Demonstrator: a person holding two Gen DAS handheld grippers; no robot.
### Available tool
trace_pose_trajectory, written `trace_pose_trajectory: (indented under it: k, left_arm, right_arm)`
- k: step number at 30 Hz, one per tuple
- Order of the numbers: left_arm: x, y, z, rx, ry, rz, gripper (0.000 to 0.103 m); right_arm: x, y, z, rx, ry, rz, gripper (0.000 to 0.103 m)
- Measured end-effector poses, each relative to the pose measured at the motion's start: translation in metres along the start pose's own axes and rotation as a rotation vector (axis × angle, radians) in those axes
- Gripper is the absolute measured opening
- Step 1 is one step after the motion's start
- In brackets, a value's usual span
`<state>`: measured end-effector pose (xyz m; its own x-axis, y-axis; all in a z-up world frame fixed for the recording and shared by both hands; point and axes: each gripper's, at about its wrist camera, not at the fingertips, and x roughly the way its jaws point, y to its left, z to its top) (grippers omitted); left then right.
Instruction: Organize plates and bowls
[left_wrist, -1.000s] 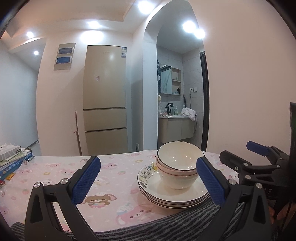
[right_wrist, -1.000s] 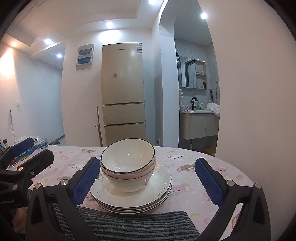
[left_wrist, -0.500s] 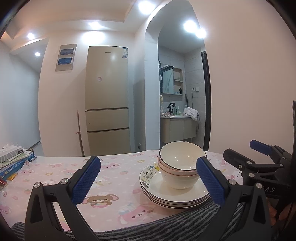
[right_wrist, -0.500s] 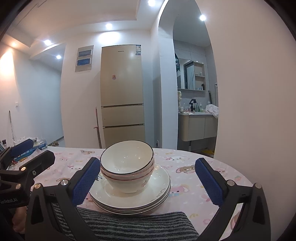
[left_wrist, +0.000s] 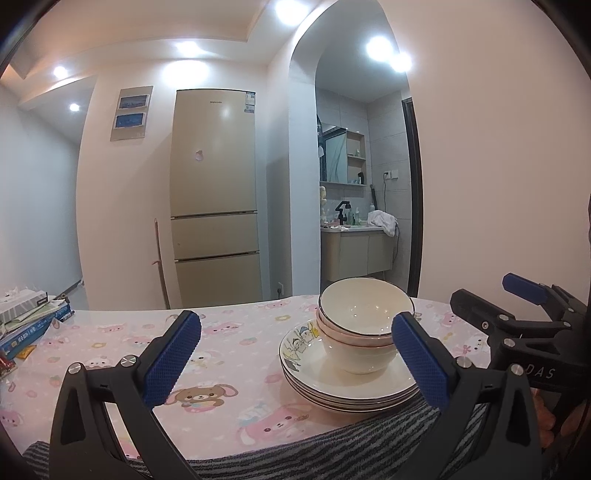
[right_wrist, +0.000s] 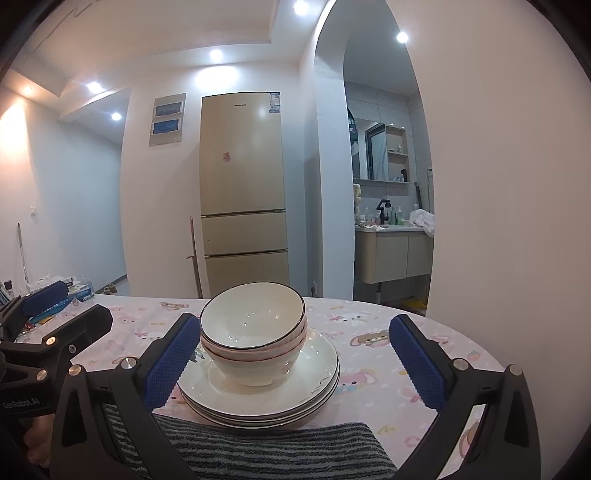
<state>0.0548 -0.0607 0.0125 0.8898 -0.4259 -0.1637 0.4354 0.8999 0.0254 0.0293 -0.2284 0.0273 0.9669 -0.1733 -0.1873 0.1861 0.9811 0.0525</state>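
Nested cream bowls (left_wrist: 360, 332) (right_wrist: 255, 332) with dark and red rims sit on a stack of white plates (left_wrist: 332, 391) (right_wrist: 314, 391) on the pink cartoon tablecloth. My left gripper (left_wrist: 295, 354) is open and empty, left of and short of the stack; its right finger overlaps the bowls in view. My right gripper (right_wrist: 295, 354) is open and empty, its blue pads to either side of the stack but nearer the camera. Each gripper shows in the other's view: right gripper (left_wrist: 524, 306), left gripper (right_wrist: 55, 317).
A striped grey cloth (right_wrist: 280, 450) (left_wrist: 332, 446) lies at the table's near edge, under the stack's front. Books and a tissue box (left_wrist: 26, 317) sit at the table's left end. A fridge (left_wrist: 214, 221) and washroom arch stand beyond.
Both views have drifted slightly; the stack sits a little further right in the left wrist view. Both grippers stay open. The dishes have not moved.
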Motion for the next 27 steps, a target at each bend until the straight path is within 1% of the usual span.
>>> trace_pose_trajectory:
  k: [19, 27]
  left_arm:
    - [-0.0026, -0.0048, -0.0013, 0.033, -0.014, -0.002, 0.103]
    - [-0.0025, -0.0056, -0.0015, 0.032, -0.005, -0.003, 0.103]
  right_arm:
    - [-0.0011, 0.0005, -0.0004, 0.002, 0.001, -0.002, 0.103]
    - [-0.0014, 0.0008, -0.0004, 0.001, 0.000, -0.002, 0.103]
